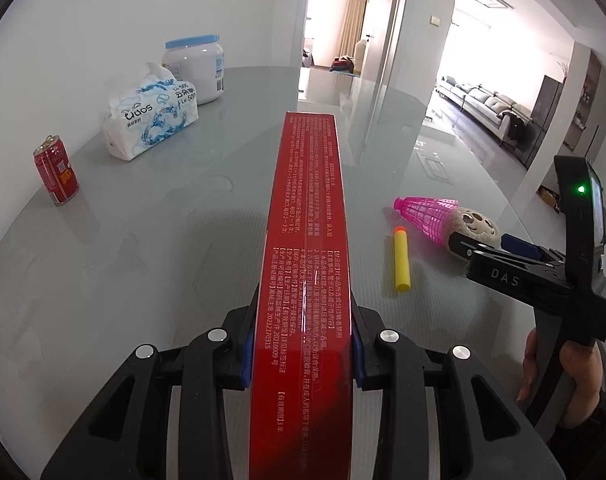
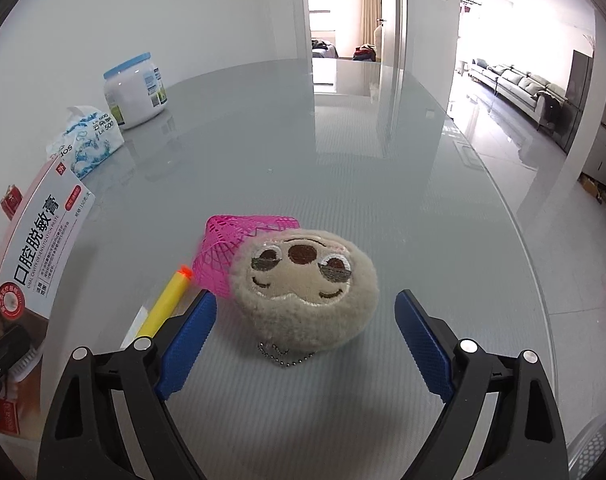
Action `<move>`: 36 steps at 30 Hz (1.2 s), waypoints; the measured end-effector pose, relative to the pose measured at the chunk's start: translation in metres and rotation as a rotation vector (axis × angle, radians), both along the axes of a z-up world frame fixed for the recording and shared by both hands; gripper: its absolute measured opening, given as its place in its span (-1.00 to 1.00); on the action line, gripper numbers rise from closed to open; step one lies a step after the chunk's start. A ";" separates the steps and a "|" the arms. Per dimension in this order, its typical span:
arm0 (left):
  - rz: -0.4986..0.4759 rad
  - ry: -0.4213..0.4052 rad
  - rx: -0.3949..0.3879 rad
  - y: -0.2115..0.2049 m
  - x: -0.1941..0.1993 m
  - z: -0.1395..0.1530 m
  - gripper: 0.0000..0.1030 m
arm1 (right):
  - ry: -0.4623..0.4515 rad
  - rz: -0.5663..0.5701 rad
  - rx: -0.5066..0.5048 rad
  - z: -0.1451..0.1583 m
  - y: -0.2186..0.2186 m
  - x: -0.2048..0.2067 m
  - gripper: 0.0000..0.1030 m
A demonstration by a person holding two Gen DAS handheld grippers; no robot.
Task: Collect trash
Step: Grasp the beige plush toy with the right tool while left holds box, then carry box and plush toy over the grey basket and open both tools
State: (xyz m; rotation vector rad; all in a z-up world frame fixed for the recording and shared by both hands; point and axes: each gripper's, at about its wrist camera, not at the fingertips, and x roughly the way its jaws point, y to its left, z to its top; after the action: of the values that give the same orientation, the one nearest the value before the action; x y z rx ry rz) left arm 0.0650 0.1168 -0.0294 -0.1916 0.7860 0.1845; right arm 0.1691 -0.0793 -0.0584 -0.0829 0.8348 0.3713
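The middle of the desk (image 2: 343, 152) lies bare out to its far edge, wide enough for tongs to sweep through; along the wall-side edge stand a red can (image 1: 55, 176), a tissue pack (image 1: 151, 120) and a white jar (image 1: 197, 70), close together; near the right edge the plush toy (image 2: 307, 292), pink net (image 2: 231, 248) and foam dart (image 2: 165, 304) crowd each other, the dart just beside the right tongs' (image 2: 305, 320) left finger; the red box (image 1: 305, 260) clamped in the left tongs (image 1: 303, 350) reaches long over the desk, barring the lane to the left of the dart.
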 end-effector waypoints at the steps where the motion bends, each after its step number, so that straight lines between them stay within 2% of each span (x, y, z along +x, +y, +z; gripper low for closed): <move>1: -0.003 0.000 -0.002 -0.001 0.000 0.000 -0.34 | 0.000 0.002 -0.001 0.000 0.000 0.000 0.55; 2: -0.006 0.000 -0.003 0.000 0.001 -0.001 -0.34 | 0.002 0.003 -0.010 -0.001 0.001 -0.001 0.25; 5: -0.018 -0.001 -0.005 -0.002 0.000 -0.001 -0.34 | -0.004 0.004 -0.002 0.000 0.000 -0.005 0.18; 12: -0.042 -0.012 -0.003 -0.003 -0.001 0.003 -0.34 | -0.037 -0.008 0.045 0.011 -0.014 -0.038 0.16; 18: -0.098 -0.034 0.007 -0.026 -0.011 0.013 -0.34 | -0.074 -0.058 0.113 0.029 -0.047 -0.080 0.16; 25: -0.224 -0.062 0.016 -0.075 -0.026 0.023 -0.34 | -0.118 -0.206 0.147 0.041 -0.122 -0.145 0.16; 30: -0.347 -0.065 -0.022 -0.117 -0.036 0.027 -0.34 | -0.117 -0.336 0.166 0.036 -0.185 -0.186 0.16; 36: -0.509 -0.048 -0.013 -0.180 -0.043 0.025 -0.34 | -0.127 -0.502 0.164 0.026 -0.261 -0.237 0.16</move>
State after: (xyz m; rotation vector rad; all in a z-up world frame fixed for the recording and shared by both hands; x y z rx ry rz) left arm 0.0221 -0.0630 -0.0042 -0.0041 0.7650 -0.3051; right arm -0.0684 -0.3401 -0.0321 0.2507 0.6692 -0.0398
